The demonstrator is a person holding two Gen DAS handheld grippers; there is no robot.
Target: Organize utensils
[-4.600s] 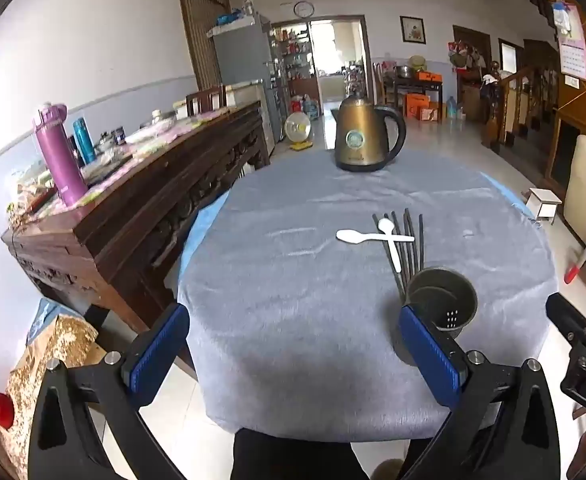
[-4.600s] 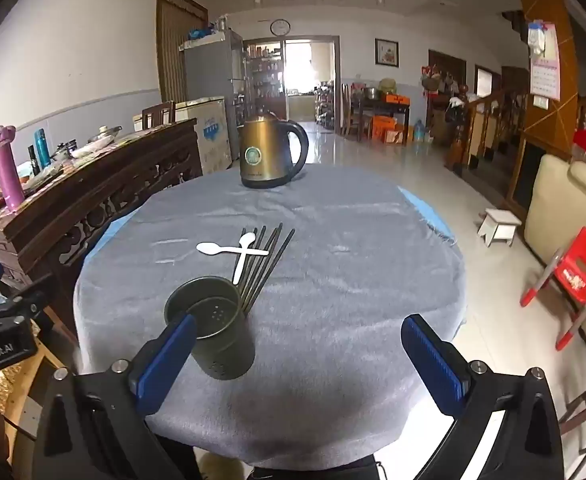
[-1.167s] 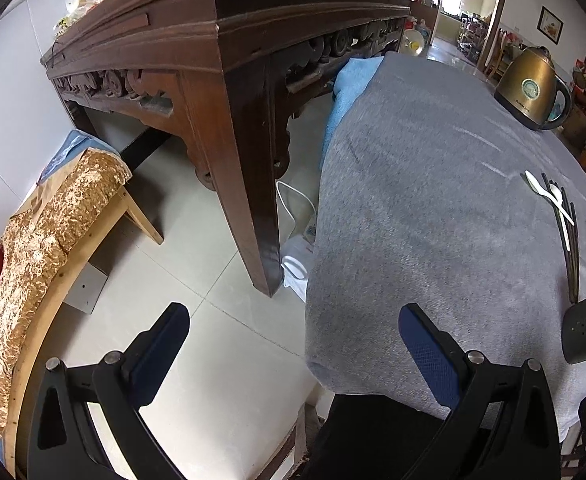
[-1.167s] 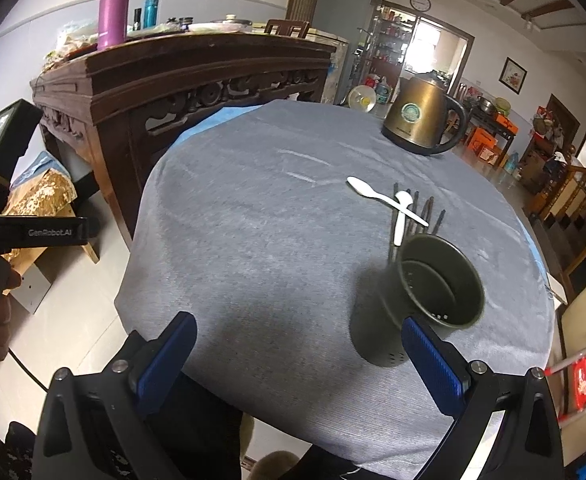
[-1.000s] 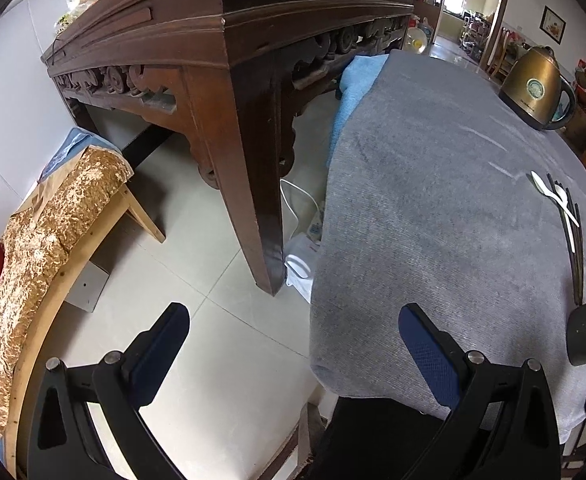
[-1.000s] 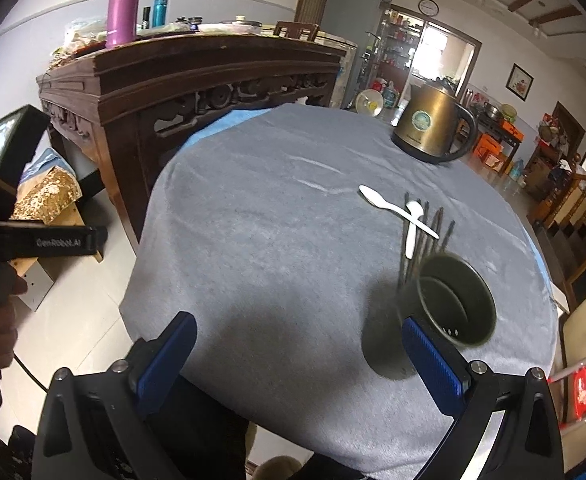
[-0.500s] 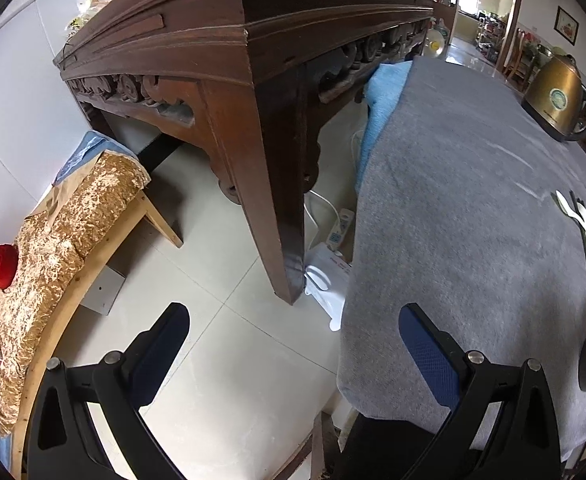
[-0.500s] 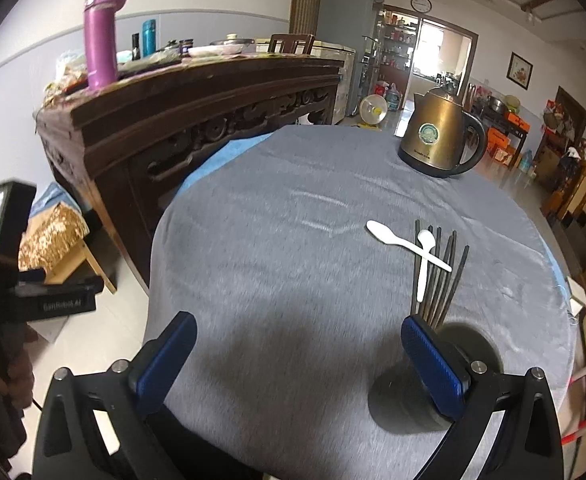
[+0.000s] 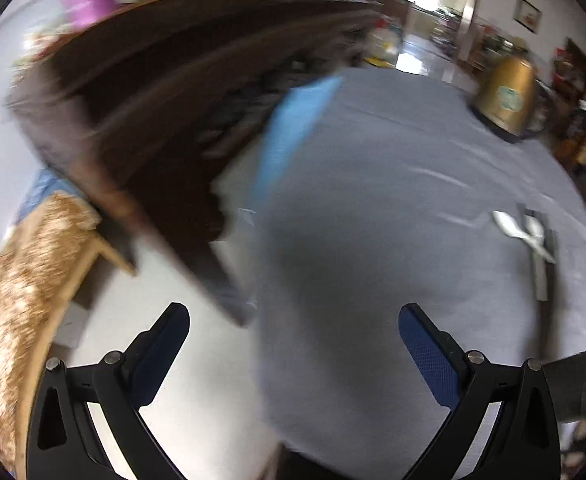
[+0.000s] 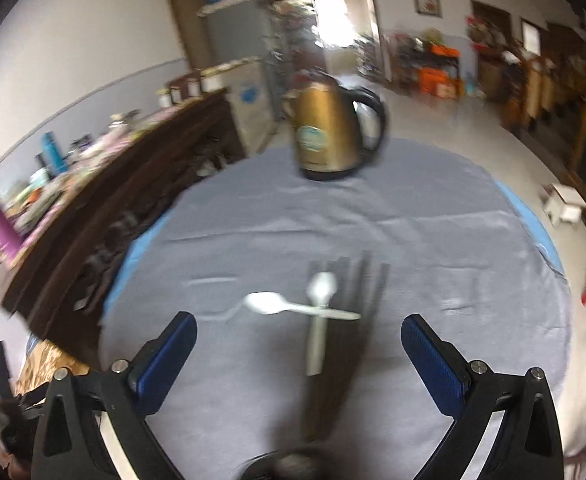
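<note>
Closest to you in the right wrist view, your right tool [image 10: 297, 354] hangs wide apart over the grey-clothed desk [image 10: 433, 240], with nothing between its blue pads [image 10: 433, 364]. At the very bottom edge of that view sits the dark rim of the utensil cup [image 10: 289, 464], blurred and mostly cut off. Just past the tool, two white spoons [image 10: 313, 308] lie crossed on the cloth, one pointing away from you and one lying sideways with its bowl to your left. They touch a bundle of dark chopsticks [image 10: 357, 312], which runs away from you just beside and partly under them. Farther on, near the far side of the desk, a gold kettle [image 10: 333, 132] stands upright, well apart from the utensils.

Your left tool [image 9: 293, 354] is also spread wide and holds nothing; it hangs at the near left edge of the desk [image 9: 373, 240], one pad over the cloth, the other over the pale floor [image 9: 173, 288]. From there the spoons [image 9: 521, 230] and chopsticks [image 9: 543, 264] show far to the right, heavily blurred. A dark carved sideboard [image 9: 165, 120] stands to the left of the desk
</note>
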